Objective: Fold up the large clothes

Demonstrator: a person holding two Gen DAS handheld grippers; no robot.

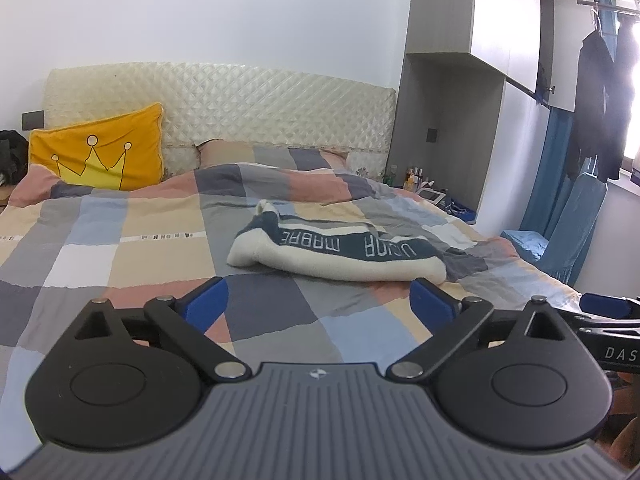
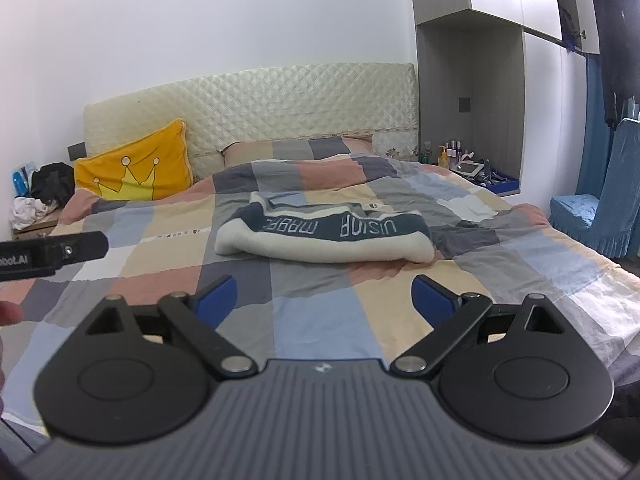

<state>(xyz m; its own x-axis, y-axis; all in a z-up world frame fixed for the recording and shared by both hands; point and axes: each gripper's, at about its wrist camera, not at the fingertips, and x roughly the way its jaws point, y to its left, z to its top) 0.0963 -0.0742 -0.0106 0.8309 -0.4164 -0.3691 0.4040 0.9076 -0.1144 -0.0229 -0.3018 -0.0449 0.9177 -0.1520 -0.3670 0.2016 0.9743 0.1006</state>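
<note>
The cream-and-teal sweater [image 2: 324,236] lies folded, it seems, on the checked duvet [image 2: 320,320] just beyond the left gripper [image 1: 318,300] and right gripper [image 2: 324,300] — both wide apart, empty — so press its edges flat gently.

A: What colours does the folded garment [image 2: 324,236] carry?

B: Cream fleece, with a dark teal band lettered in white.

A: And the duvet [image 2: 320,312] under it?

B: A patchwork check of grey, pale blue, salmon pink, beige and white squares.

A: At ten o'clock?

B: A yellow-orange pillow [image 2: 136,168] bearing a paler yellow crown outlined in black, against a cream diamond-quilted headboard [image 2: 256,96].

A: At three o'clock?

B: A blue-covered chair [image 2: 600,208].

A: The grippers?

B: Black linkages, blue fingers [image 1: 430,302].
</note>
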